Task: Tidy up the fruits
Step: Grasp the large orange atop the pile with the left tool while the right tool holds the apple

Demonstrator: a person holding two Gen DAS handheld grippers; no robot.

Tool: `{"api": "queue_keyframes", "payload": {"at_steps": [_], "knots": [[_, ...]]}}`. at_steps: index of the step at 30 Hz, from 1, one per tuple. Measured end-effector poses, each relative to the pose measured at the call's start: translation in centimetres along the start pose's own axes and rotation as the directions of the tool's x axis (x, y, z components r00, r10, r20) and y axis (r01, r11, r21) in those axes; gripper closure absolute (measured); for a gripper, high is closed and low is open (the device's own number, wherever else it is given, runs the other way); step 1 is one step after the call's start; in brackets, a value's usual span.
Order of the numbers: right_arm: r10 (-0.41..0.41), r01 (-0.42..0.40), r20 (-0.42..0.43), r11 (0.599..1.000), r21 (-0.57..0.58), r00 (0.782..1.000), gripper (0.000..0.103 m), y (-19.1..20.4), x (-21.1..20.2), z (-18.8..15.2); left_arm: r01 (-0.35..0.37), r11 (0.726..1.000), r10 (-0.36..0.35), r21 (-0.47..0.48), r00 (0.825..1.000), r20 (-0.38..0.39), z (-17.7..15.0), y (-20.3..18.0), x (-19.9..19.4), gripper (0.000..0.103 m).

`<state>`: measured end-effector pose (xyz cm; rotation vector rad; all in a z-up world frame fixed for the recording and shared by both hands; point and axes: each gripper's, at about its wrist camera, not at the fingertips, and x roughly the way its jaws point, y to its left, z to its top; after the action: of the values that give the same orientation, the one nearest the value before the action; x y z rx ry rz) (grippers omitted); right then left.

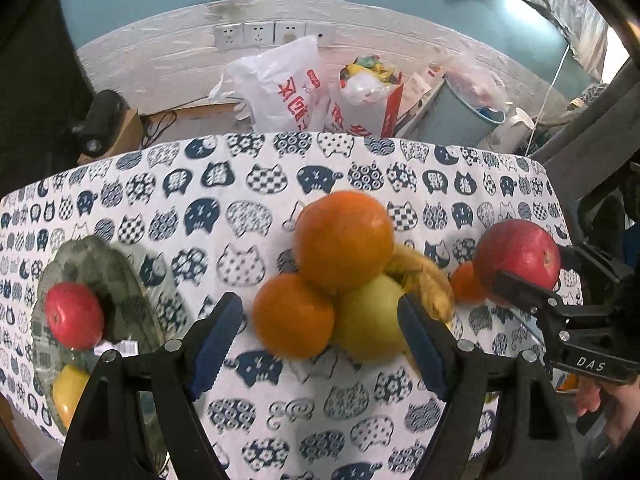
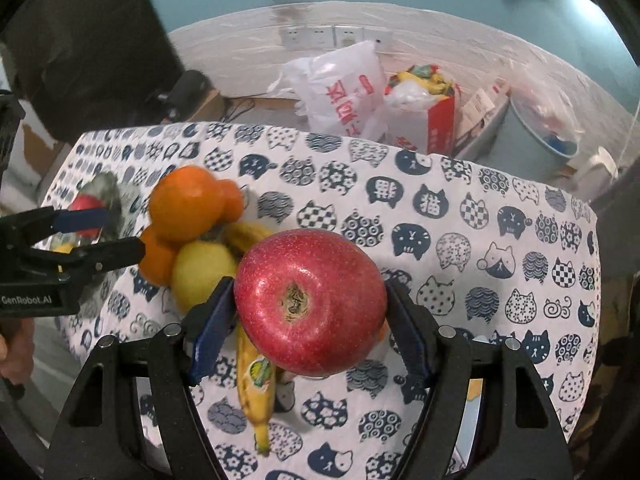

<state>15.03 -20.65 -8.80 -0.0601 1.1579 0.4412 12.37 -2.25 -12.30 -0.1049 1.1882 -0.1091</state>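
Observation:
My right gripper (image 2: 310, 320) is shut on a red apple (image 2: 310, 302) and holds it above a banana (image 2: 256, 384); the apple also shows in the left wrist view (image 1: 516, 258). A pile of fruit sits mid-table: a big orange (image 1: 344, 240), a smaller orange (image 1: 294, 316), a yellow-green apple (image 1: 368, 320) and a banana (image 1: 424, 276). My left gripper (image 1: 320, 340) is open, its fingers either side of the pile's near edge. At the left a glass plate (image 1: 120, 280) holds another red apple (image 1: 74, 316) and a yellow fruit (image 1: 68, 394).
The table wears a white cloth with dark cat faces (image 1: 248, 184). Beyond its far edge stand plastic bags (image 1: 288, 88), a red-and-white bag (image 1: 368, 100) and a grey bin (image 1: 464, 116). A small orange (image 1: 466, 284) lies behind the held apple.

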Motion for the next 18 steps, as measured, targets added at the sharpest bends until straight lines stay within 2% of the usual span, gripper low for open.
{"api": "queue_keyframes", "payload": {"at_steps": [18], "knots": [[0.024,-0.023,-0.012,0.997,0.08,1.0,0.029,-3.6,2.5,1.1,-0.017,1.0,0.017,0.011,0.998,-0.062,3.4,-1.7,5.2,0.022]]}}
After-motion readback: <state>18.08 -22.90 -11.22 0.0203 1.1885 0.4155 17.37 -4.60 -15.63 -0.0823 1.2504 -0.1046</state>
